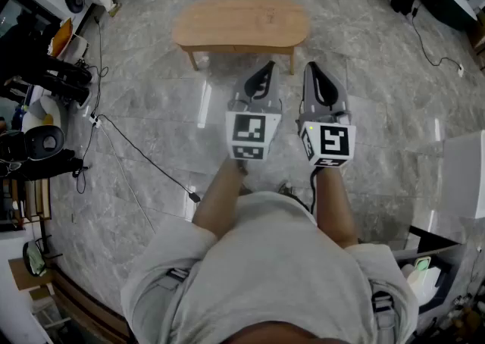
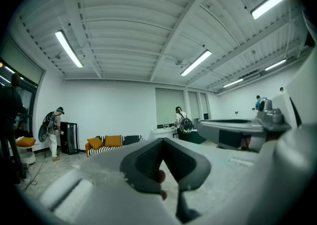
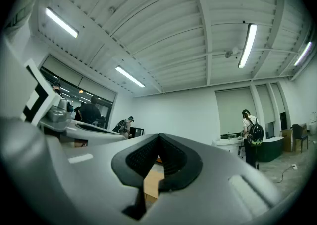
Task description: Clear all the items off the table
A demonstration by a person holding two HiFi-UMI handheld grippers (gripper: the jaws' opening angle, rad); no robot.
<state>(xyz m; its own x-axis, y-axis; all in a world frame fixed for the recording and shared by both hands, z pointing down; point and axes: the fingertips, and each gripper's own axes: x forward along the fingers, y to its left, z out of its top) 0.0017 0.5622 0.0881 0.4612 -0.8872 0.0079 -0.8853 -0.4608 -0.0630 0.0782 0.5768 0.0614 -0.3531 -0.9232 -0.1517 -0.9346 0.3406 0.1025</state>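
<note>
Left gripper [image 1: 267, 68] and right gripper [image 1: 312, 70] are both hanging pinched closed on nothing, near the oval light-wood table [image 1: 241, 23]; its tabletop is showing nothing edge to edge; clearing looks finished, so I'd just be double-checking next.

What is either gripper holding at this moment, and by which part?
Nothing is held. The left gripper and the right gripper both have their jaws shut together, empty.
</note>
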